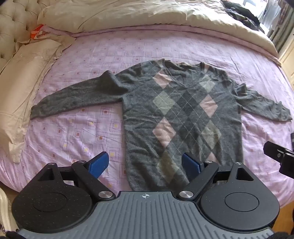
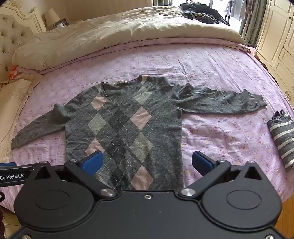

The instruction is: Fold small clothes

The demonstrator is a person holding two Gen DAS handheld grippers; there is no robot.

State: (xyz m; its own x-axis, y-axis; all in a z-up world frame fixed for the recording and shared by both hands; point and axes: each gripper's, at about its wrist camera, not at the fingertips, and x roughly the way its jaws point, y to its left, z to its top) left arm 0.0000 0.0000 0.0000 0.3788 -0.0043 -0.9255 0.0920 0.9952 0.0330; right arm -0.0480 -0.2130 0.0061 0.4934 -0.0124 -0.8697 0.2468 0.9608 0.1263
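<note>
While both grippers hover spread wide and empty, one grey argyle sweater point(image 1: 176, 117) lies flat on the bed point(image 1: 77, 128).

We hold our left gripper point(image 1: 145, 165) above the sweater's hem, its two blue pads point(image 1: 99, 164) far apart with nothing between them, and our right gripper point(image 2: 147, 163) over the lower right part of the sweater, its two pads point(image 2: 92, 163) equally wide and clear of the cloth. We count one sweater, front up, with two sleeves stretched out to the sides, one pink patterned sheet under it, one folded striped garment point(image 2: 283, 137) well apart near the sweater's right cuff, one cream duvet point(image 2: 114, 35) bunched along the far side, and one dark heap of clothes point(image 2: 202, 12) on it.
</note>
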